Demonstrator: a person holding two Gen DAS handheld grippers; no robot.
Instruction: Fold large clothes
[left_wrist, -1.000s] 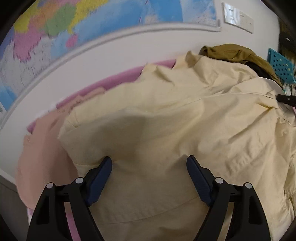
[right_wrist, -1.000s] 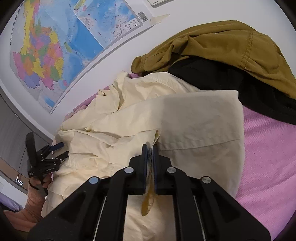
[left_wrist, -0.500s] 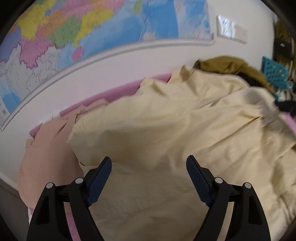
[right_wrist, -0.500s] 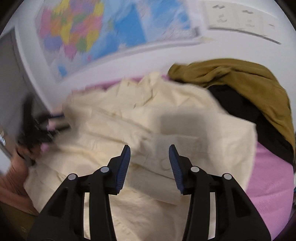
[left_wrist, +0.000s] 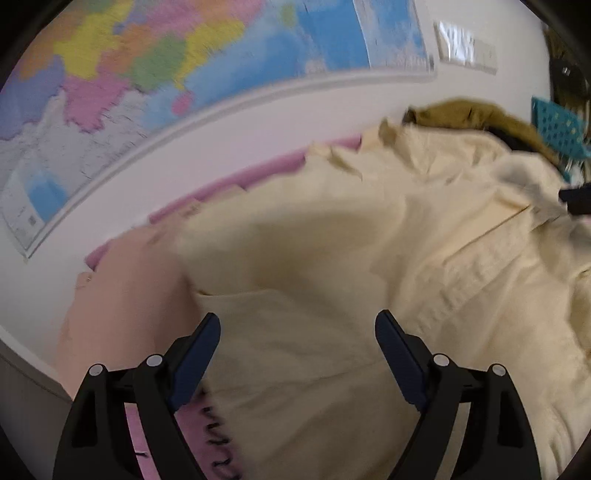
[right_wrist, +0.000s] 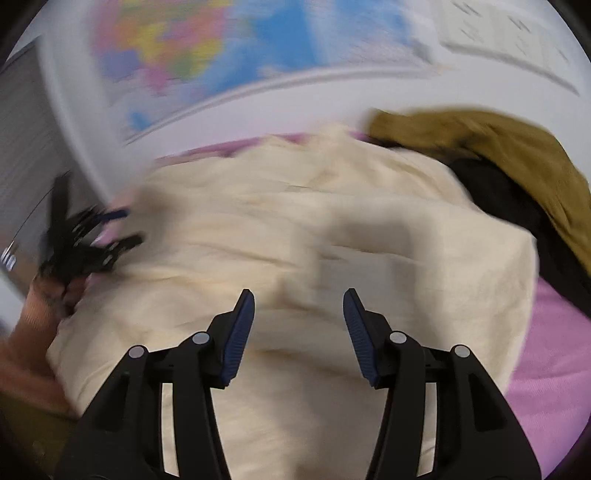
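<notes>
You are between folds on the big cream shirt (right_wrist: 332, 236). It lies spread on the pink cover (right_wrist: 554, 369), with the brown clothes (right_wrist: 498, 147) at two o'clock from it. I think your next move is to pick a new edge and grab it with both claws.

Your right claw (right_wrist: 298, 332) is opening, about half way apart. Nothing is between its fingers; the shirt is just under them.

Your left claw (left_wrist: 297, 354) is wide apart and opening a bit more. It holds nothing. It hangs over the shirt's edge by the peach cloth (left_wrist: 129, 288).
</notes>
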